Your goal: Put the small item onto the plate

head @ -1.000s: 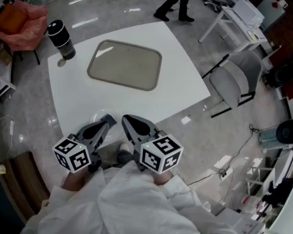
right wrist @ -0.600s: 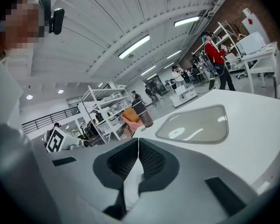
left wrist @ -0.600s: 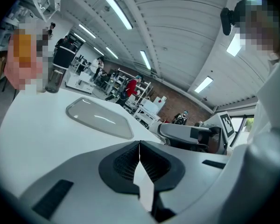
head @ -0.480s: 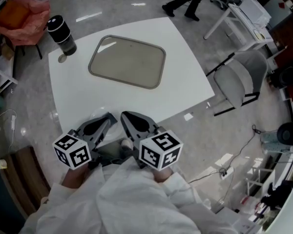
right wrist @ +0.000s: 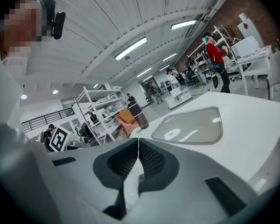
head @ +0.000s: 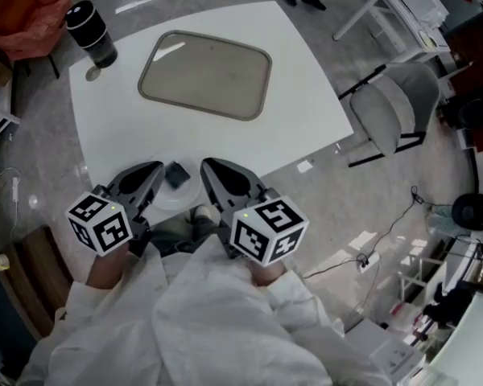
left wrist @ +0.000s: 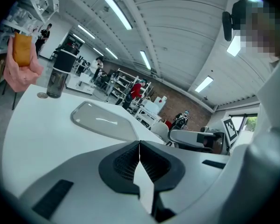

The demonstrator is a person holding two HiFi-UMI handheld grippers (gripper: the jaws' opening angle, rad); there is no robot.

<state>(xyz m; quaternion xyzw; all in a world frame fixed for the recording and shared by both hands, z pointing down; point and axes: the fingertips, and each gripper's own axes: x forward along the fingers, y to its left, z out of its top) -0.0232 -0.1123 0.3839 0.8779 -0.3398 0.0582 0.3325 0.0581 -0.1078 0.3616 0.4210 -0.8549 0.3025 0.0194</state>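
Square white table (head: 306, 111) on glossy grey floor (head: 362, 207), grey chair (head: 390, 111) near its right corner, long strip lights (left wrist: 117, 11) across ribbed white ceiling (left wrist: 177, 27), brick wall (right wrist: 233, 13), open metal shelving (right wrist: 100, 104) far behind.

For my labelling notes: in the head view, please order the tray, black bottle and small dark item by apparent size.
Largest: tray.
Then: black bottle.
Smallest: small dark item, although it lies nearest the camera.

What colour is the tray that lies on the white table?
The tray is greyish beige with a paler rim; the head view shows it best.
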